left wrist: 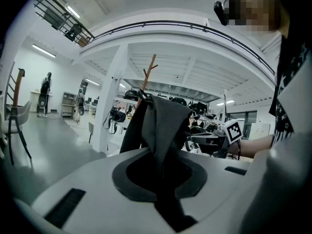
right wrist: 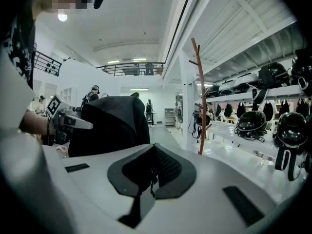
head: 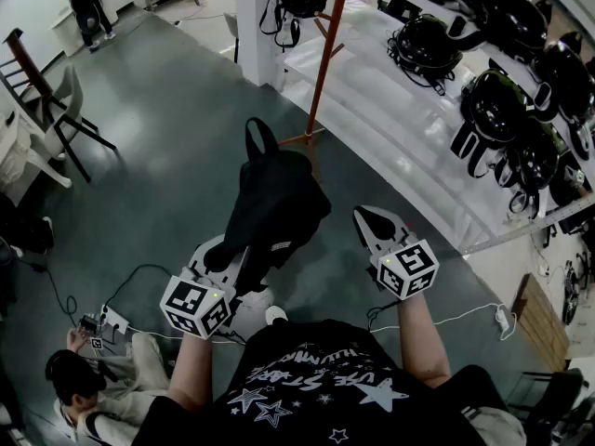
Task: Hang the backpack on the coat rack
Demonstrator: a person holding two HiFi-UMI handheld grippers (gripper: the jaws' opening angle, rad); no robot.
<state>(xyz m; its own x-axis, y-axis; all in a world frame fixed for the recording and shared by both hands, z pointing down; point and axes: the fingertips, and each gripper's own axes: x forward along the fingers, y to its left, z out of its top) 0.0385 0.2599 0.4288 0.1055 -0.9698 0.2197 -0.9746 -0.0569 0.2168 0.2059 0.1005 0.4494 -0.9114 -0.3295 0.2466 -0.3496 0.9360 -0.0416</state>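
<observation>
My left gripper [head: 240, 260] is shut on a fold of the black backpack [head: 276, 201], which it holds up above the floor. The bag's carry loop [head: 260, 137] sticks up at the far side. In the left gripper view the dark fabric [left wrist: 158, 126] rises from between the closed jaws of the left gripper [left wrist: 163, 172]. The coat rack [head: 325, 59], a thin orange-brown pole with pegs, stands ahead and slightly right, beyond the bag. My right gripper [head: 372, 219] is shut and holds nothing, to the right of the bag. In the right gripper view, that gripper [right wrist: 152, 172] has the backpack [right wrist: 109, 123] at its left and the rack [right wrist: 200, 96] ahead.
Shelves [head: 437, 128] with several black helmets [head: 493, 105] run along the right, close behind the rack. A white pillar [head: 256, 26] stands left of the rack. Chairs [head: 51, 110] stand at the left. A person [head: 88, 388] crouches at the lower left beside cables and a power strip [head: 112, 321].
</observation>
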